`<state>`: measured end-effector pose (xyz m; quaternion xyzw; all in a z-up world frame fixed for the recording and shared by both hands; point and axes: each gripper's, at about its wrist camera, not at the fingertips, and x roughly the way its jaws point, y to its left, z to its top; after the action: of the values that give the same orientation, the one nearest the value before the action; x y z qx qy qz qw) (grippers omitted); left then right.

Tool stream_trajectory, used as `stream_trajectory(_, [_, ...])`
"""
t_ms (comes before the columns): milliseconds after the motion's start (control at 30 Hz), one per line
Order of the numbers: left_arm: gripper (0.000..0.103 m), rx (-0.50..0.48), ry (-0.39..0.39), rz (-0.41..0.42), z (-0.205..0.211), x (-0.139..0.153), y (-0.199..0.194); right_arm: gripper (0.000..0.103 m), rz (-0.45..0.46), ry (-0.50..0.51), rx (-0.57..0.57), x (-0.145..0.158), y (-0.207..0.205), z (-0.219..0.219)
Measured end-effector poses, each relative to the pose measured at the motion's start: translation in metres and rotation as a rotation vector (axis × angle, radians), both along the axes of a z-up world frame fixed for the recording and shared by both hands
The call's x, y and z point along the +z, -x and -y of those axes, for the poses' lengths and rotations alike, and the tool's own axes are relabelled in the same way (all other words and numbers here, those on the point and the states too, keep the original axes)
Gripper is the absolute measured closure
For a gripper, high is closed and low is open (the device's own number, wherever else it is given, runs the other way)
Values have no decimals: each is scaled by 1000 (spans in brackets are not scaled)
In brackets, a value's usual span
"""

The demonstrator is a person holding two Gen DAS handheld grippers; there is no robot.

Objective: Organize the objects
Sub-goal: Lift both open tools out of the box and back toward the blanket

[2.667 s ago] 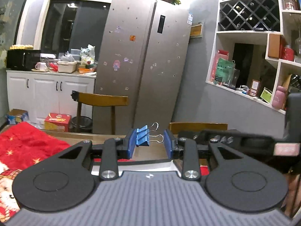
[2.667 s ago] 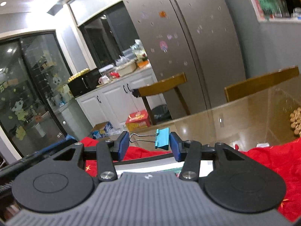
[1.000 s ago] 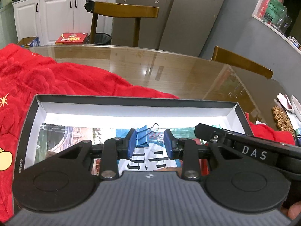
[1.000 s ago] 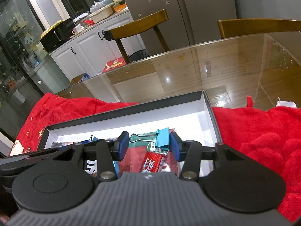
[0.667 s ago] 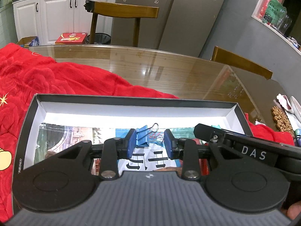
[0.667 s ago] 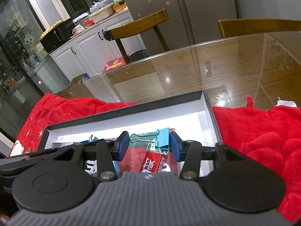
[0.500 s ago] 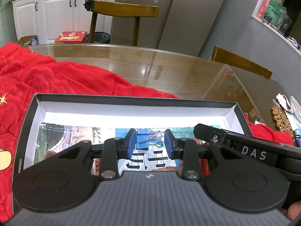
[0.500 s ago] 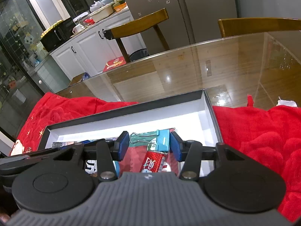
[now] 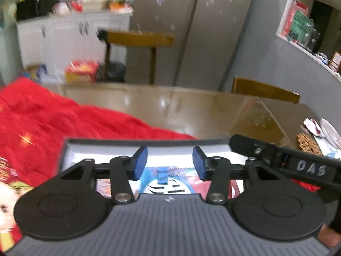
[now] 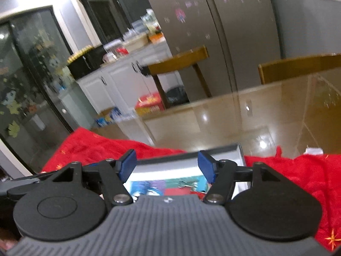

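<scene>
Clips lie in the box [image 9: 70, 149] now — a blue clip [image 9: 163, 176] rests on the printed cartoon sheet on the box floor, seen between and below the left gripper's [image 9: 169, 163] blue pads, touching neither. In the right wrist view a teal clip [image 10: 187, 182] shows as a blurred shape on the same coloured sheet, low between the right gripper's [image 10: 168, 168] pads and likewise clear of them. Both grippers hang above the box with their jaws opening, and nothing is held in either.

Dark outside and white inside, the box sits on a red cloth [image 9: 38, 119] with small gold stars; the cloth spreads to the left in the left view and to both sides in the right one. In the left view the right gripper's black body crosses the box's right end, a label reading DAS on it.

Beyond the cloth is a glass table [image 9: 191, 108] over wood, shining with lamp reflections. At its far right edge in the left view lie a round pile of small brown pieces and some white wrappers — too blurred to name.

Two wooden chairs [image 9: 140, 39] stand behind the table. Farther back are a grey fridge [image 10: 223, 21] with small stickers, white cabinets [image 9: 55, 36] with a cluttered top, and a red carton [image 9: 82, 71] on the floor. Wall shelves [image 9: 307, 27] hold bags and jars at the right.
</scene>
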<state>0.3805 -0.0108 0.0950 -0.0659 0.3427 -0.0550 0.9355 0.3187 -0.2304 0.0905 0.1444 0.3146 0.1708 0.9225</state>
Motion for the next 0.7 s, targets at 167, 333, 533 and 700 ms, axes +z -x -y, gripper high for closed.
stream_trajectory(167, [43,61,-31,122,5,46,47,17,68,-9,-9,32,32,6])
stream_trajectory(333, [34,66,-57,215,10,83,93,6,136,-14,-16,55,65,18])
stream_trajectory(533, [31,44,-36,269,17,112,138,0,179,-34,-46,70,94,37])
stream_trajectory(700, [31,25,-30,303,19,123,177,0,203,-52,-71,77,112,50])
